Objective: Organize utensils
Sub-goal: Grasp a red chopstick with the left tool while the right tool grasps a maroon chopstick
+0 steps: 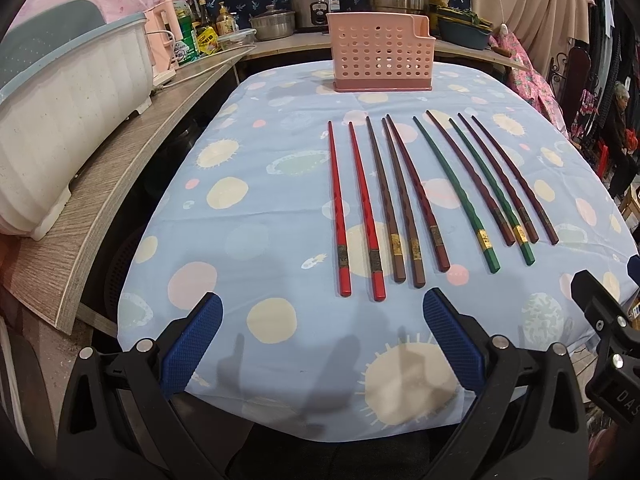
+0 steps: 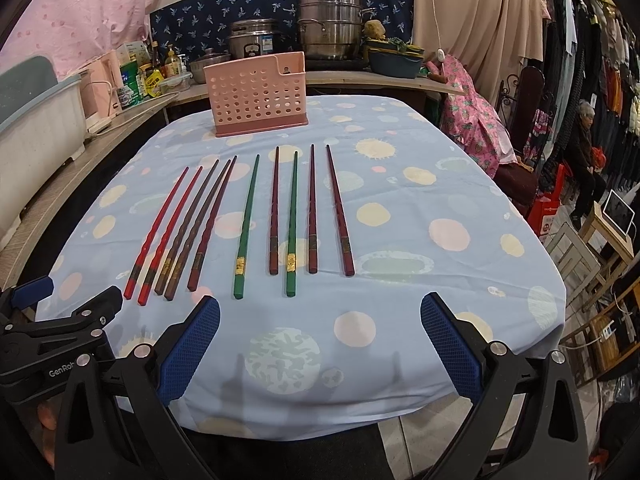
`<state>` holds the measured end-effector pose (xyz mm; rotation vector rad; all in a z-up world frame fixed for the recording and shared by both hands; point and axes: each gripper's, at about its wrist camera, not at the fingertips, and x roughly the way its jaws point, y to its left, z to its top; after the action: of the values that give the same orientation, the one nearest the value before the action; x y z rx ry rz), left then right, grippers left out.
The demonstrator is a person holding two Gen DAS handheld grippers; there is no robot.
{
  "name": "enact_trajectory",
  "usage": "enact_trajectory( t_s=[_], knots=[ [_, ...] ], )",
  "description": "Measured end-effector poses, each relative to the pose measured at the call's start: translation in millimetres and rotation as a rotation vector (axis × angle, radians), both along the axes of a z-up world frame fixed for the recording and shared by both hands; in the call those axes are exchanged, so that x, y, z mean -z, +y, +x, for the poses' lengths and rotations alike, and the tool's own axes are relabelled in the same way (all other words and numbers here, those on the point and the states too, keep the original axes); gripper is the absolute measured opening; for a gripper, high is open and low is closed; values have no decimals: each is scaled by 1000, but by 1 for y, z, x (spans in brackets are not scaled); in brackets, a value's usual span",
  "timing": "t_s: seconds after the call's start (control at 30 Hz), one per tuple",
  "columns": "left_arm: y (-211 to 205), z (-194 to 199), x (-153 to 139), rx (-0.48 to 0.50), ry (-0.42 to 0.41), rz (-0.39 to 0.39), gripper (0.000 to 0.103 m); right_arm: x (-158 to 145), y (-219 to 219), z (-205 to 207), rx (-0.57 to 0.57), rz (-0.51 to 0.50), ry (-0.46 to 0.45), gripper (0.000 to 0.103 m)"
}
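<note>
Several chopsticks lie side by side on the blue patterned tablecloth (image 1: 280, 216): two red chopsticks (image 1: 338, 216) (image 2: 158, 232) at the left, brown chopsticks (image 1: 384, 204) (image 2: 188, 228), two green chopsticks (image 1: 456, 196) (image 2: 245, 228) and dark maroon chopsticks (image 1: 516, 180) (image 2: 340, 216). A pink perforated utensil holder (image 1: 380, 54) (image 2: 258, 94) stands upright at the far side of the table. My left gripper (image 1: 322, 340) is open and empty, near the front edge below the red and brown chopsticks. My right gripper (image 2: 320, 340) is open and empty, in front of the green chopsticks.
A white dish rack (image 1: 60, 120) sits on the wooden counter (image 1: 120, 168) at the left. Pots (image 1: 316, 2), bottles and a blue basin (image 1: 464, 30) crowd the back shelf. Clothes racks and a seated person (image 2: 586, 152) are at the right.
</note>
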<state>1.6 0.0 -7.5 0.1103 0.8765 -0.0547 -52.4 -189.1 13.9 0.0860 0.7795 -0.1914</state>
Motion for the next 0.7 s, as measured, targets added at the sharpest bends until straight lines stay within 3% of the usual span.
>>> enact_trajectory(
  t_s=[0.43, 0.7],
  knots=[
    [18, 39, 18, -51, 51, -32, 95, 13, -25, 19, 28, 35, 18, 96],
    [21, 62, 40, -43, 115, -31, 76, 23, -35, 45, 28, 40, 36, 96]
  ],
)
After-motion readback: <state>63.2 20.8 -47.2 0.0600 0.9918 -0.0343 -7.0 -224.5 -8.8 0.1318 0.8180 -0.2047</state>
